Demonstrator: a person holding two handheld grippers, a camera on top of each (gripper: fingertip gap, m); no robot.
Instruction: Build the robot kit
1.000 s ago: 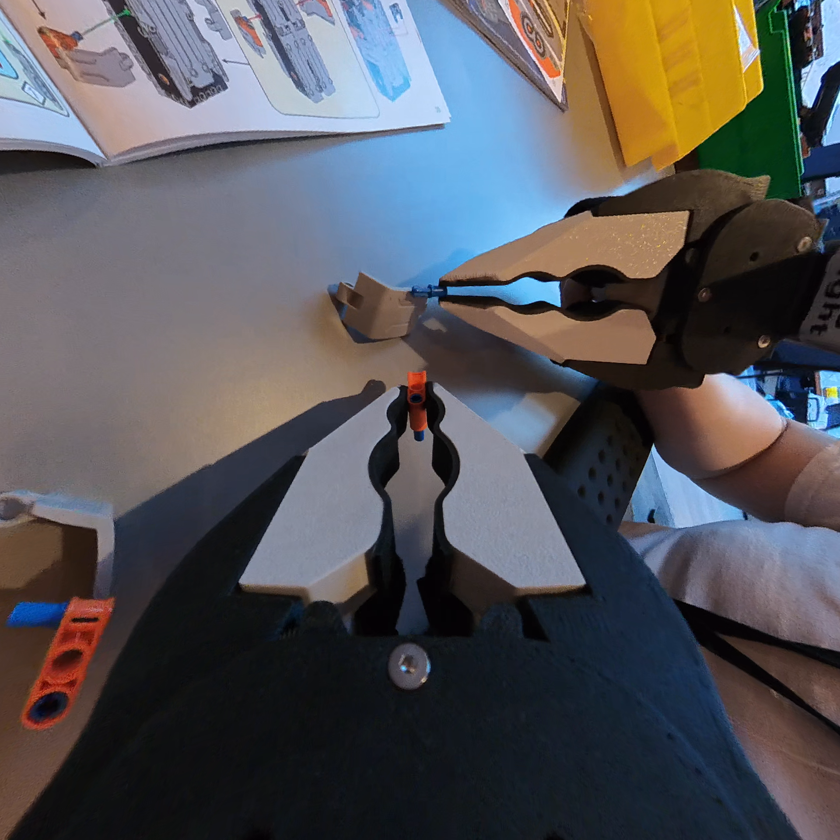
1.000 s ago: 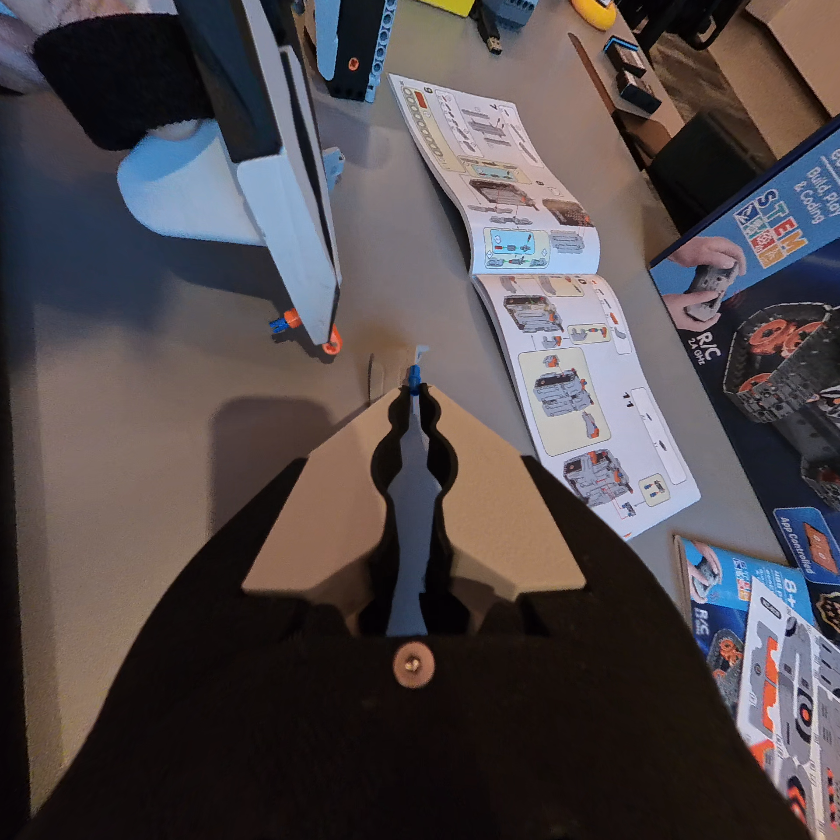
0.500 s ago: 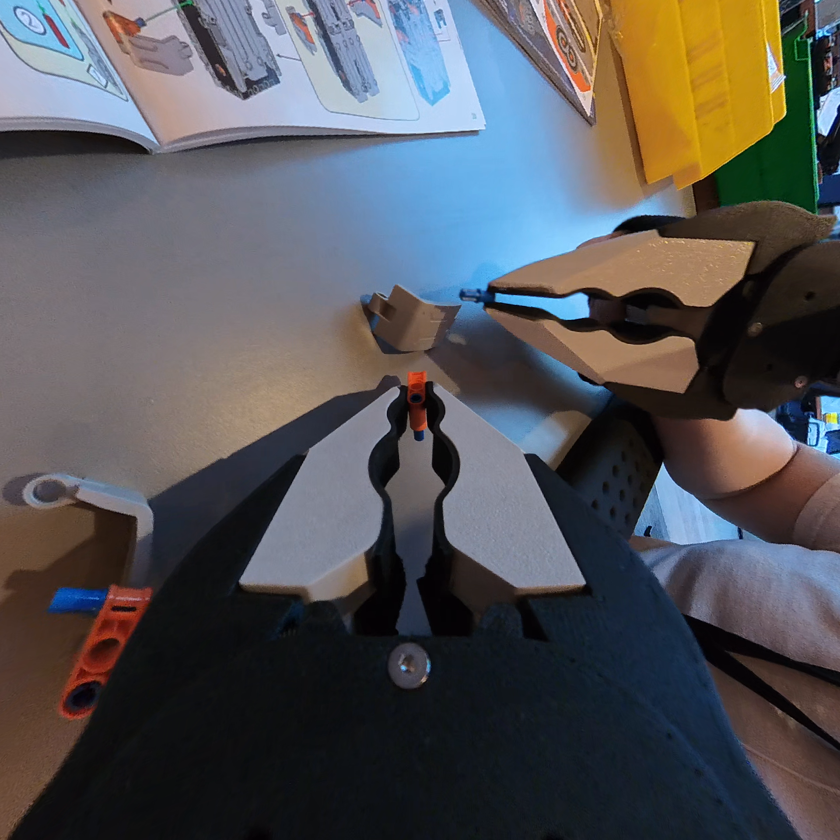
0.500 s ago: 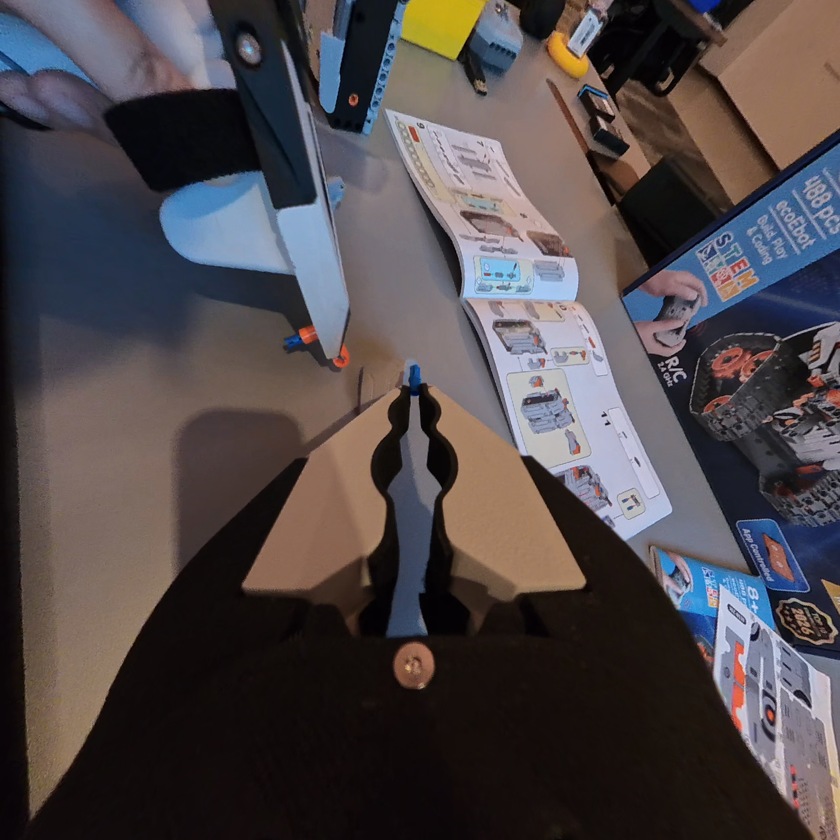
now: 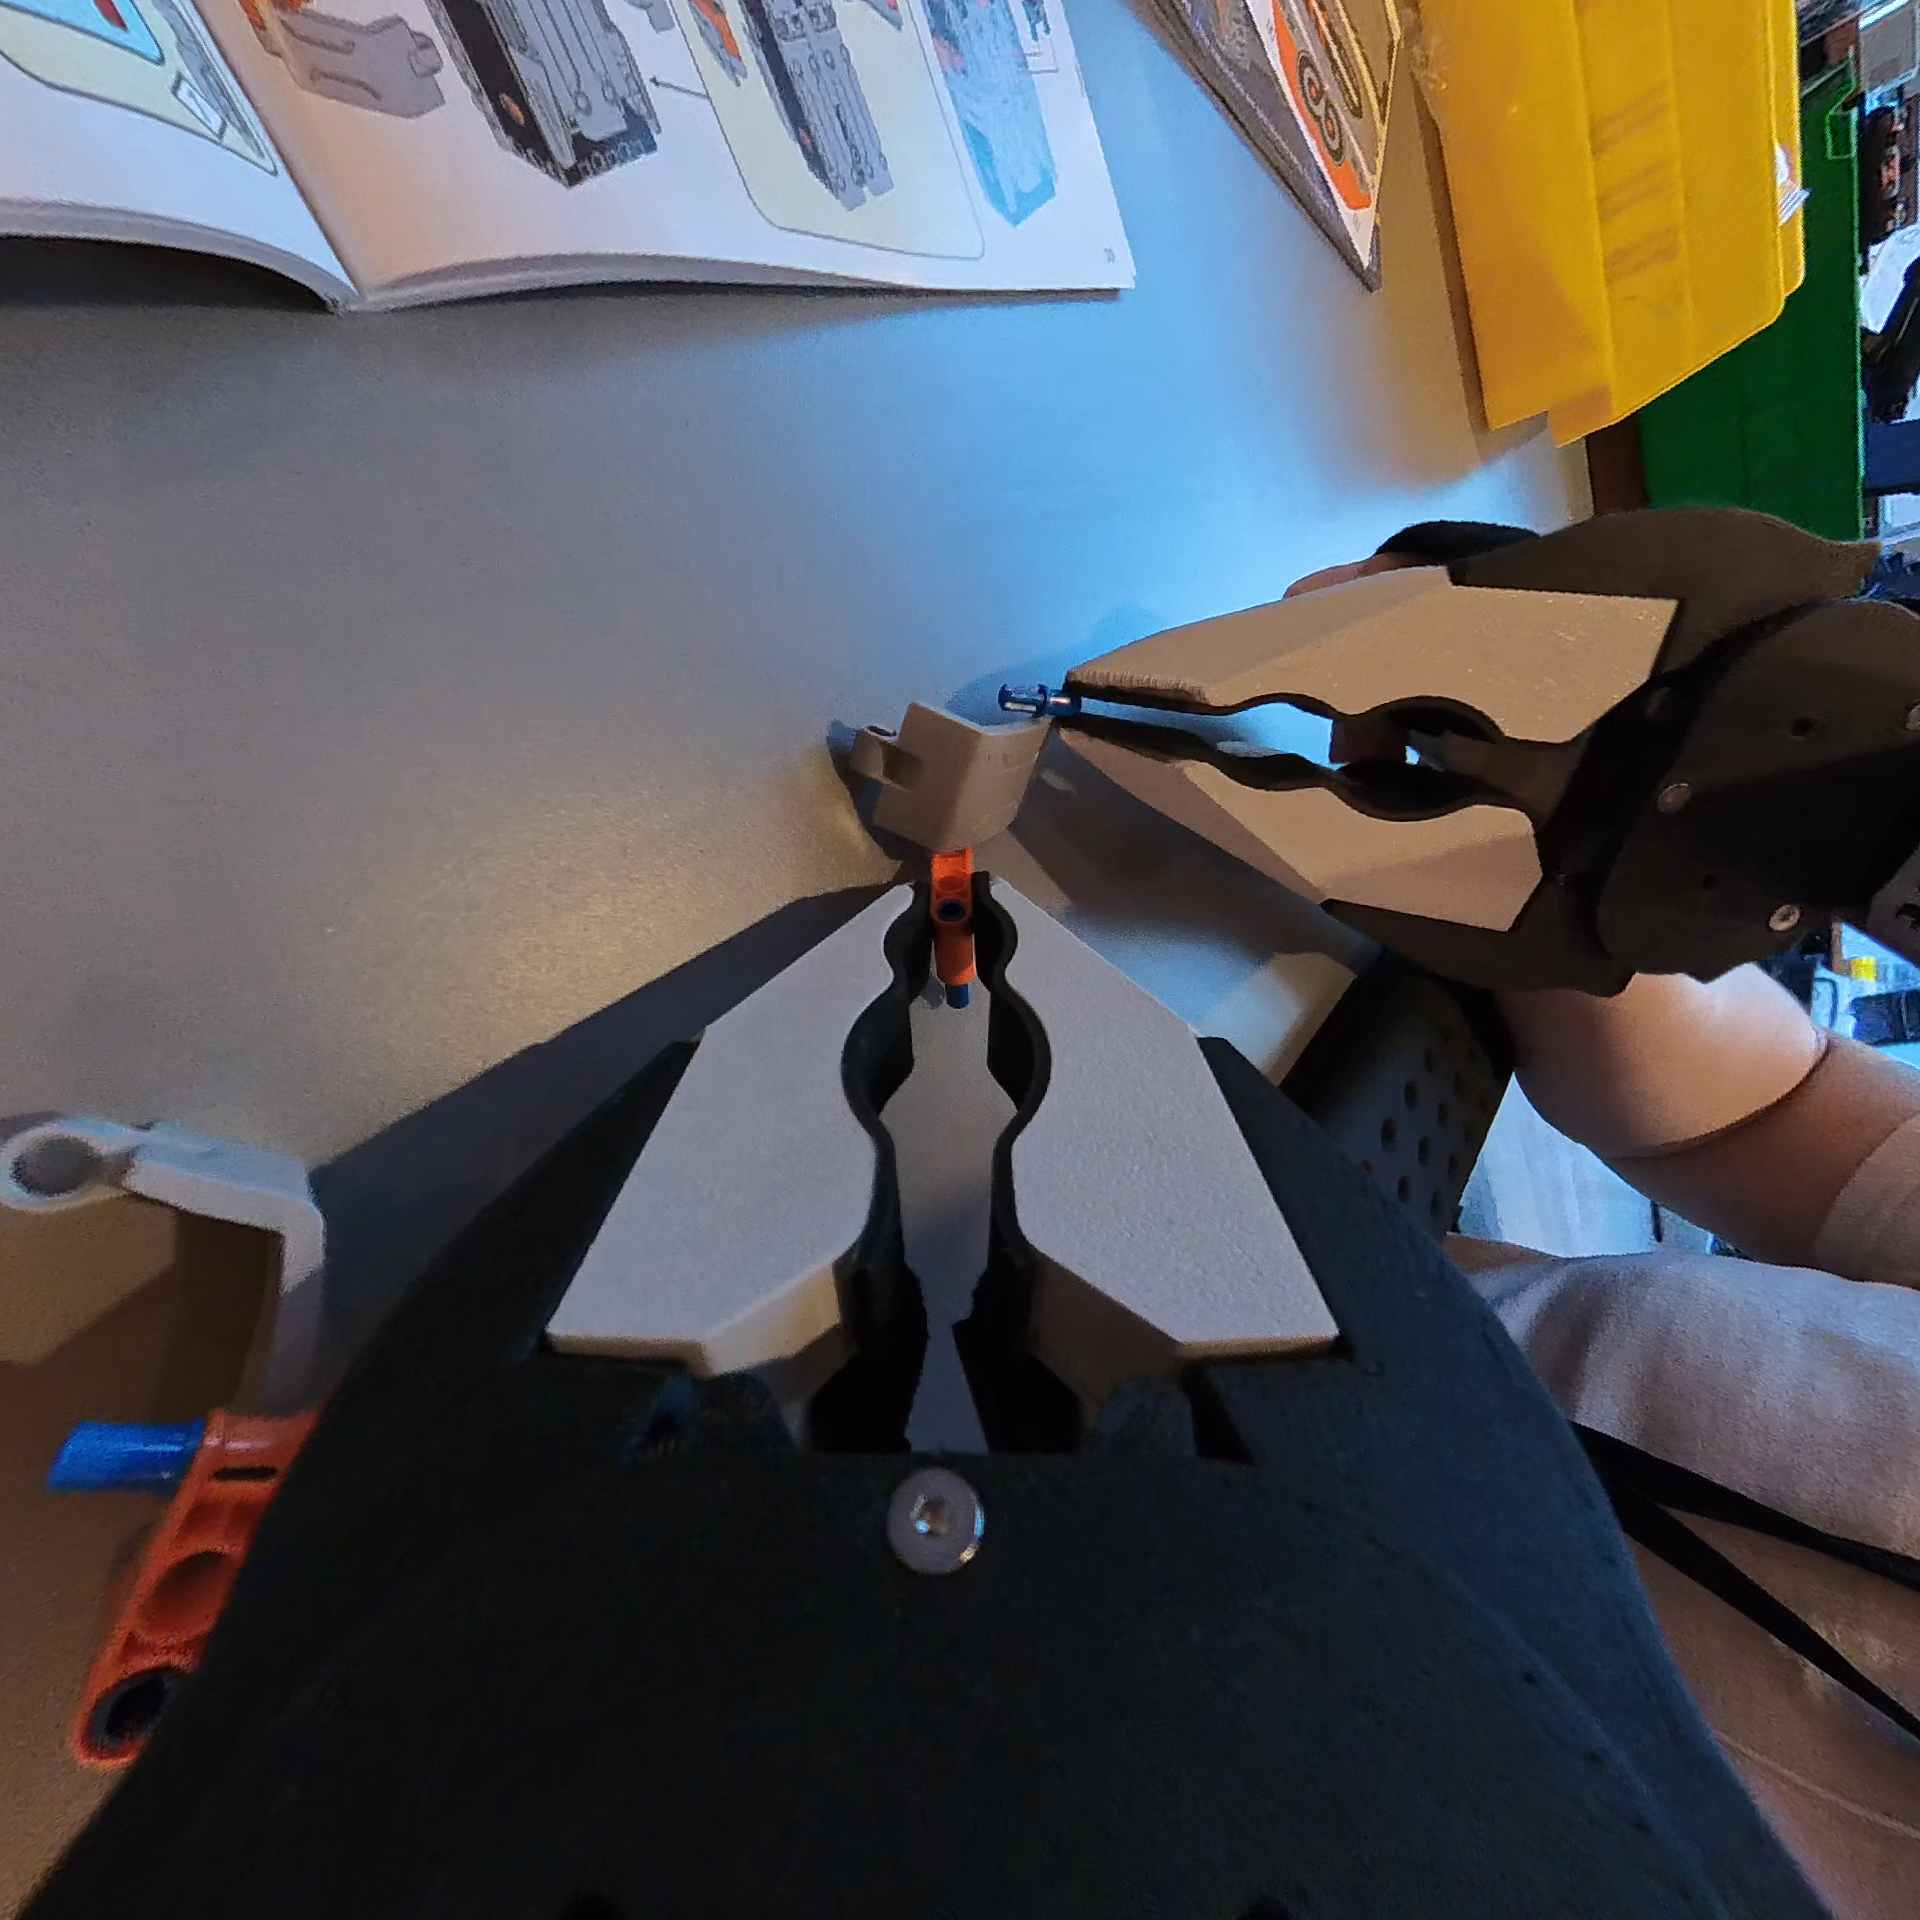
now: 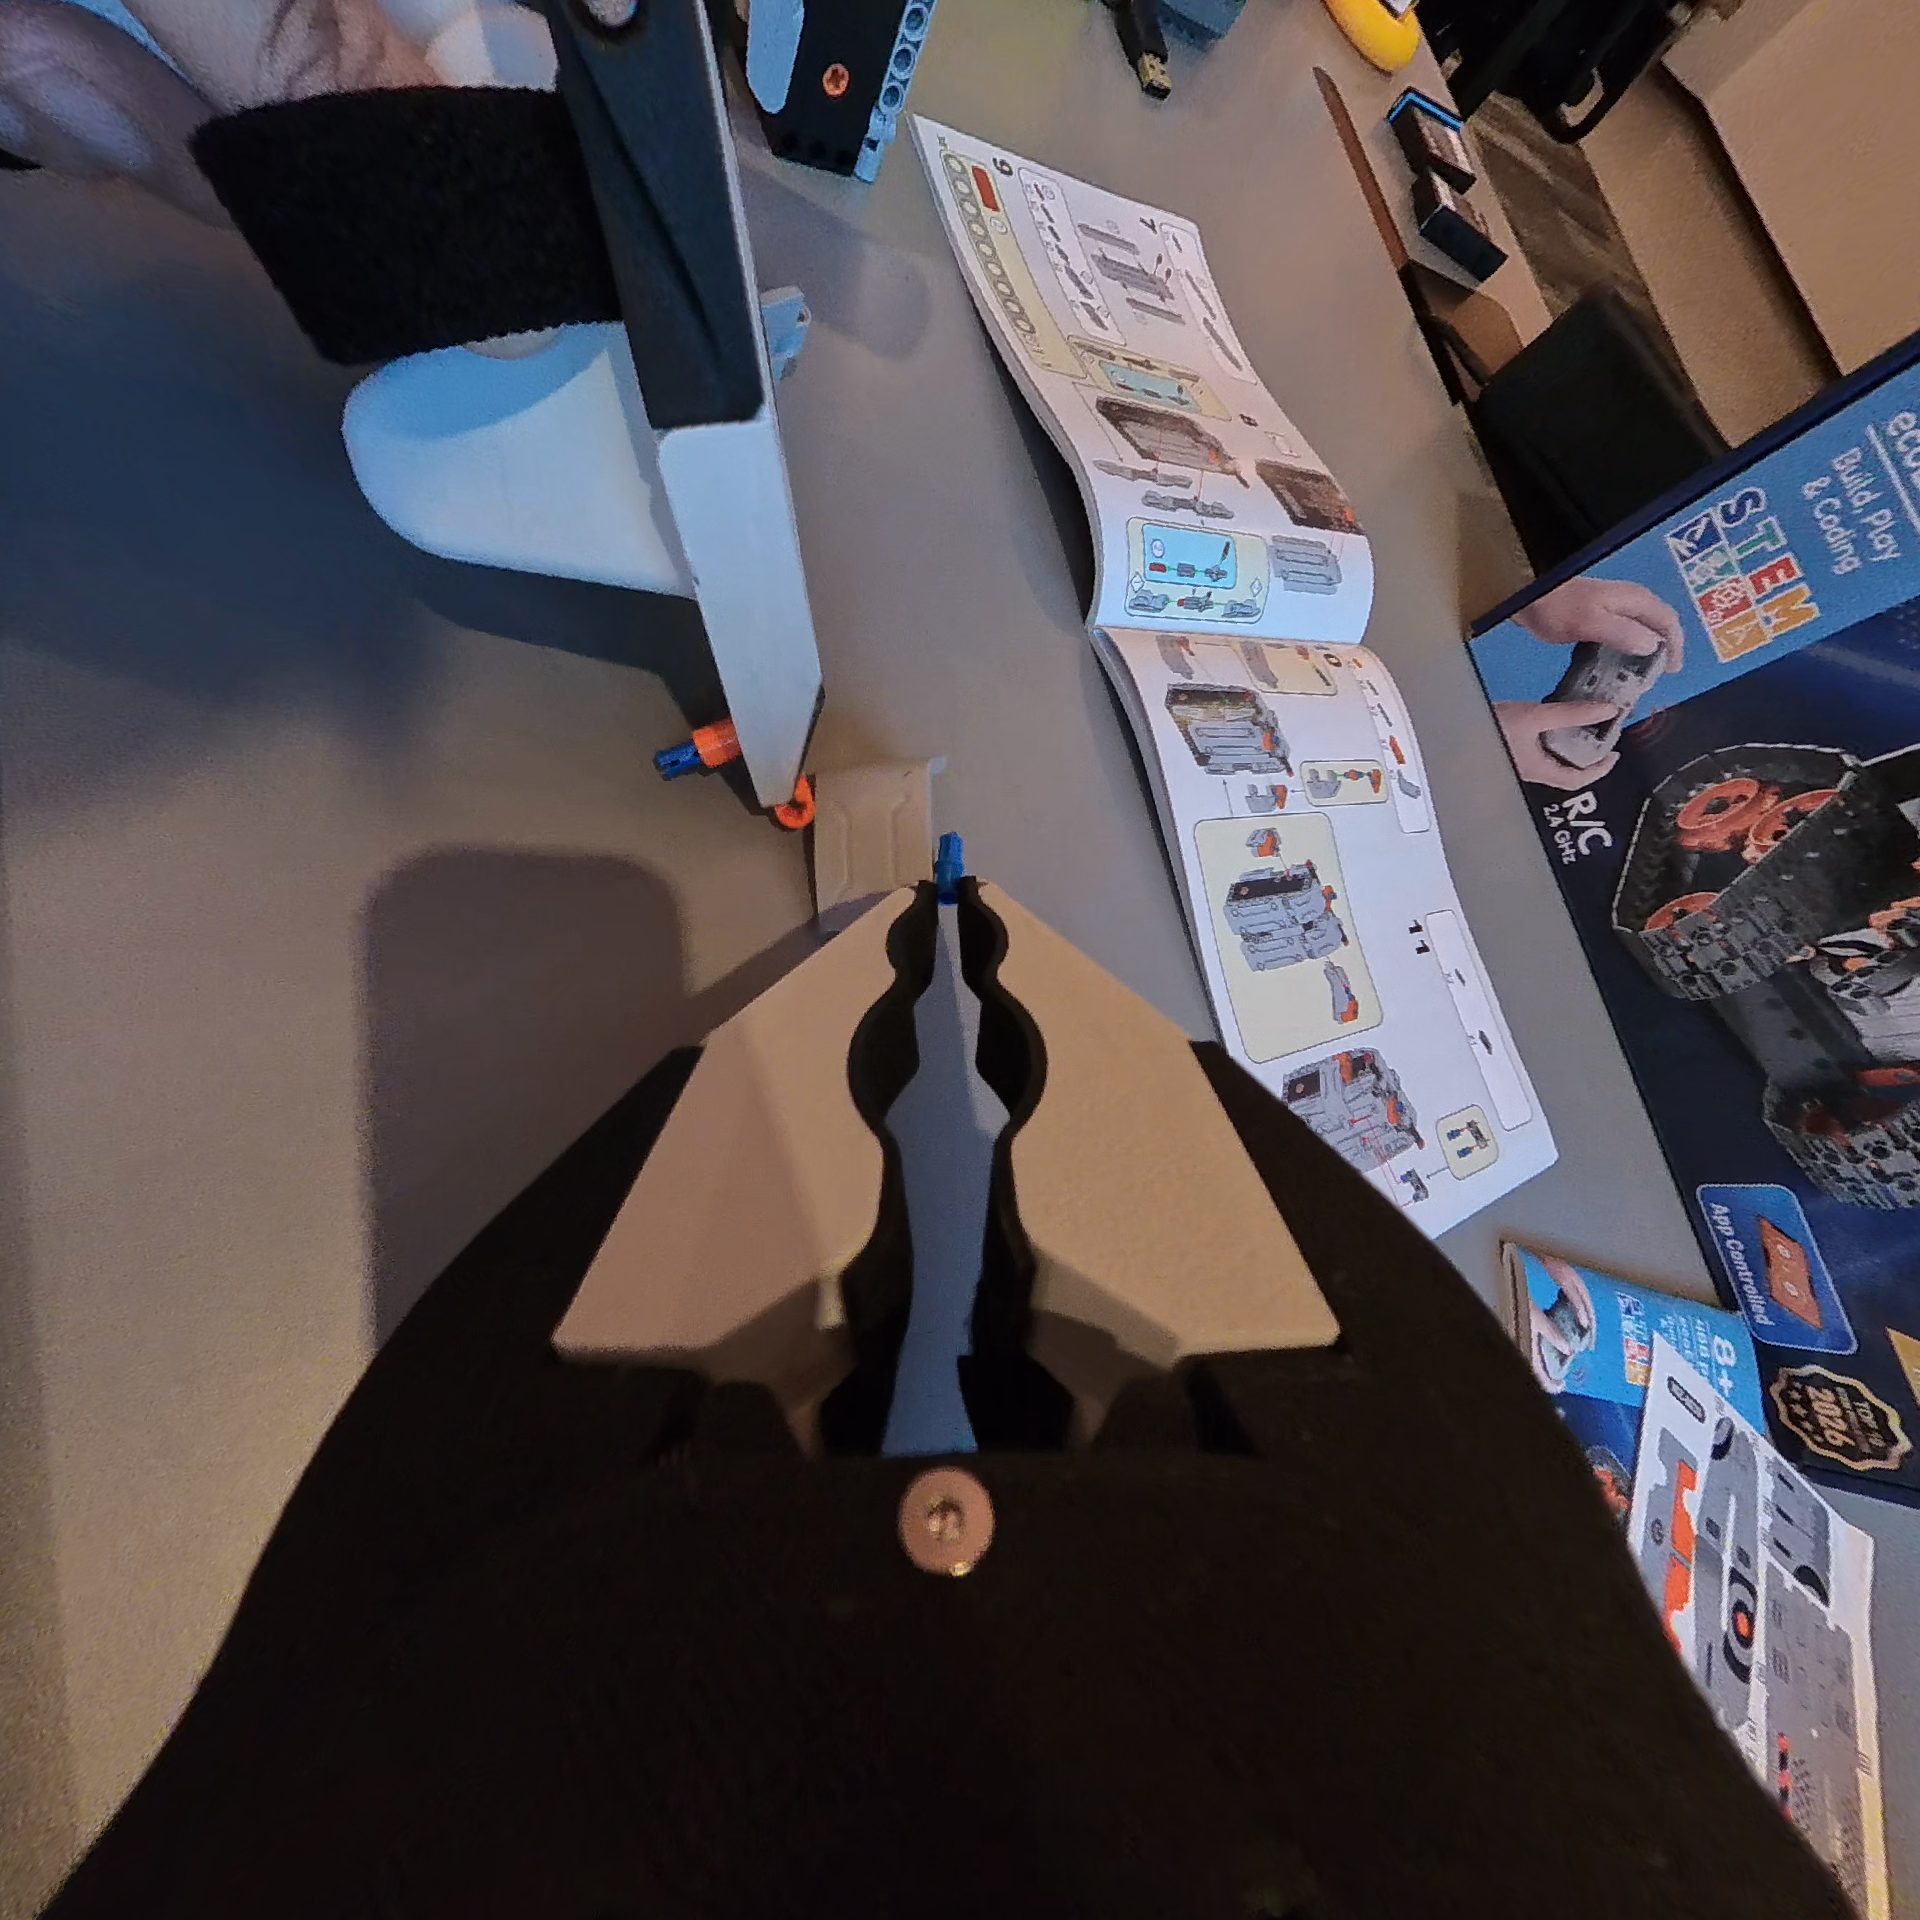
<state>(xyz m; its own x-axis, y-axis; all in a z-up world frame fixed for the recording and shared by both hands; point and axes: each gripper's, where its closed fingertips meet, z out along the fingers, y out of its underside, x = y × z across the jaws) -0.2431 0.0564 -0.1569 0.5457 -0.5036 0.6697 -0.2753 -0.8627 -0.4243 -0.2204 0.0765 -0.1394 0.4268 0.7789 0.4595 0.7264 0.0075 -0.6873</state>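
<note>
My left gripper (image 5: 951, 904) is shut on a small orange connector with a blue pin (image 5: 952, 925), its tip close to a grey angled brick piece (image 5: 951, 784) lying on the table. My right gripper (image 6: 943, 888) is shut on a small blue pin (image 6: 948, 857) and hovers just above that grey piece (image 6: 873, 831). In the left wrist view the right gripper (image 5: 1065, 707) comes in from the right with the pin (image 5: 1023, 698) over the piece's top edge. In the right wrist view the left gripper (image 6: 790, 805) stands at the piece's left side.
An open instruction booklet (image 6: 1247, 675) lies beyond the piece, also in the left wrist view (image 5: 623, 156). A grey frame part (image 5: 156, 1195) and an orange beam with a blue pin (image 5: 177, 1538) lie at lower left. A blue kit box (image 6: 1766, 831), yellow bins (image 5: 1621, 208). The grippers' ends are close to 4 centimetres from one another.
My left gripper has moved forward until its orange connector is right by the grey piece. My right gripper has drawn its blue pin back out of the piece and lifted it slightly.
</note>
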